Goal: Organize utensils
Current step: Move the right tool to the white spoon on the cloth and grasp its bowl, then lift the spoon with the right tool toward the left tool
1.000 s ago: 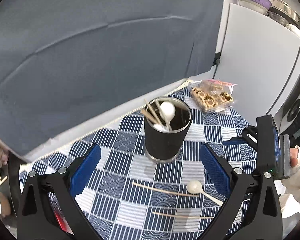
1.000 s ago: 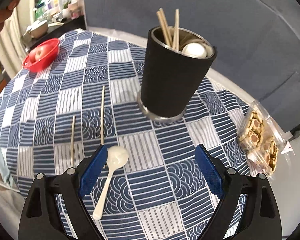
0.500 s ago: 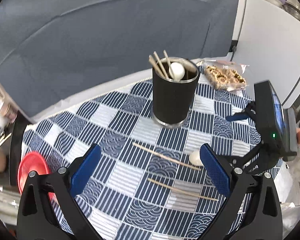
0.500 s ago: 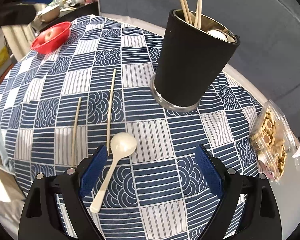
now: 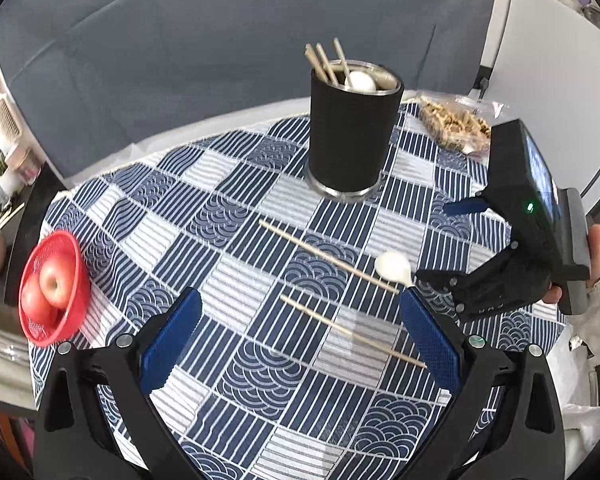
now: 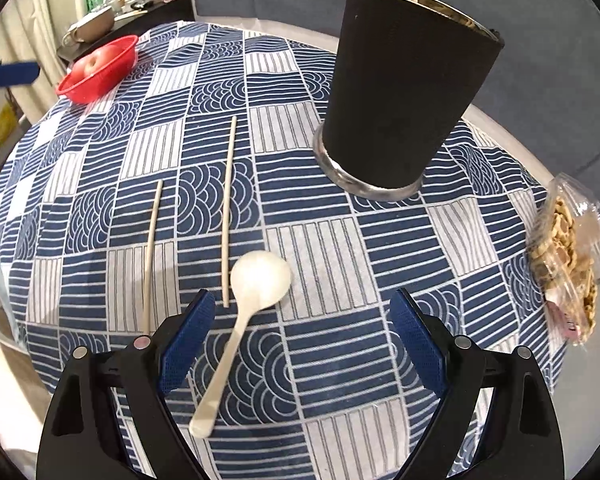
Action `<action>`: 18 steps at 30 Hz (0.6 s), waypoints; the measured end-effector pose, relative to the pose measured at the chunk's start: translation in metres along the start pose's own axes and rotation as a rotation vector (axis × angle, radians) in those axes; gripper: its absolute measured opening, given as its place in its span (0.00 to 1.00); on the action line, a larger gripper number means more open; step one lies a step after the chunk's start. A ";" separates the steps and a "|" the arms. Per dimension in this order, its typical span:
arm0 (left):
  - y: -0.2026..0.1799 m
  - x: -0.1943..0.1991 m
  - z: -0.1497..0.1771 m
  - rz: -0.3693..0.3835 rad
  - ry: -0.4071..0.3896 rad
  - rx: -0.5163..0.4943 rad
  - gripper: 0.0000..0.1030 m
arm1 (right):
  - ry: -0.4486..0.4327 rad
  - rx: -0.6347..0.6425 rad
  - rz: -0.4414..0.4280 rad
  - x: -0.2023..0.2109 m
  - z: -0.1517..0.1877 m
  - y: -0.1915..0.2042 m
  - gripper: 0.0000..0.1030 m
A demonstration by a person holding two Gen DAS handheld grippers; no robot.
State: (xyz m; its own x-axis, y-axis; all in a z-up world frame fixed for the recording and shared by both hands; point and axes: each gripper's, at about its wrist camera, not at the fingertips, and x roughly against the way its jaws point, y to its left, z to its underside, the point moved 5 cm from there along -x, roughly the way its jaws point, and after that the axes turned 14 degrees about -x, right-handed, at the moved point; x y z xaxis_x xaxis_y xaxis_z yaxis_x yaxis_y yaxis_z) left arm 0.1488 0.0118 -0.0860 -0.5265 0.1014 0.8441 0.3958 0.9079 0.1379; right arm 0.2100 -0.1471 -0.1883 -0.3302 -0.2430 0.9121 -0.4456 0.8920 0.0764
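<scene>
done so far: the black cup (image 5: 354,132) stands up on the checked cloth (image 5: 228,240). some chopsticks in the cup (image 5: 324,62) and one white spoon in the cup (image 5: 360,81) are already put away.
left to do: three things lie on the cloth. a loose white spoon (image 6: 252,304) is at 6 o'clock from the cup in the right view. a long chopstick (image 6: 228,212) lies just beside its bowl, at 9 o'clock from it. a short chopstick (image 6: 152,252) is a bit further out the same way. i think the job is about half done.
right gripper (image 6: 300,340): wide open, holding nothing. the spoon handle runs between its jaws, close to the left one, but no pad touches it.
left gripper (image 5: 300,340): wide open, holding nothing. the short chopstick lies under its gap.
around: a red basket (image 5: 56,284) with an apple (image 5: 54,286) sits far off at 9 o'clock from the cup in the left view. a snack bag (image 5: 456,124) is at 3 o'clock.
in the way: nothing blocks the spoon. the long chopstick touches or almost touches the spoon bowl, so it might get bumped. the two grippers are near each other.
</scene>
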 end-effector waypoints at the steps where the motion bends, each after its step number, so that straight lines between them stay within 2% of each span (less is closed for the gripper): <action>1: -0.001 -0.002 0.003 0.000 0.009 0.002 0.94 | 0.002 -0.003 -0.006 -0.003 0.000 0.001 0.82; 3: -0.002 -0.006 0.008 0.010 0.016 0.008 0.94 | -0.005 -0.002 -0.001 -0.007 -0.001 0.002 0.82; 8: -0.005 -0.018 0.015 0.015 0.036 0.034 0.94 | 0.048 -0.012 -0.027 -0.025 -0.003 0.008 0.81; 11: -0.007 -0.025 0.018 0.013 0.051 0.042 0.94 | 0.108 -0.008 -0.039 -0.040 0.001 0.011 0.72; 13: -0.011 -0.029 0.021 0.019 0.056 0.038 0.94 | 0.143 0.002 -0.048 -0.048 0.007 0.013 0.62; 14: -0.013 -0.033 0.022 0.009 0.070 0.035 0.94 | 0.116 0.029 -0.038 -0.046 0.008 0.016 0.57; 16: -0.016 -0.040 0.025 0.009 0.088 0.036 0.94 | 0.108 0.049 -0.055 -0.043 0.008 0.018 0.40; 17: -0.018 -0.042 0.027 0.014 0.091 0.038 0.94 | 0.114 0.044 -0.060 -0.043 0.008 0.016 0.35; 18: -0.021 -0.045 0.028 0.021 0.092 0.043 0.94 | 0.115 0.041 -0.074 -0.043 0.008 0.014 0.35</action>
State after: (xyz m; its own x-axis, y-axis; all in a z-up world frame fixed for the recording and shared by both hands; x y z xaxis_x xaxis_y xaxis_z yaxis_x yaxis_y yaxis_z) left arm 0.1432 -0.0008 -0.1414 -0.4460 0.0847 0.8910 0.3729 0.9226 0.0989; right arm 0.2109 -0.1270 -0.2293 -0.1986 -0.2599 0.9450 -0.4998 0.8563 0.1305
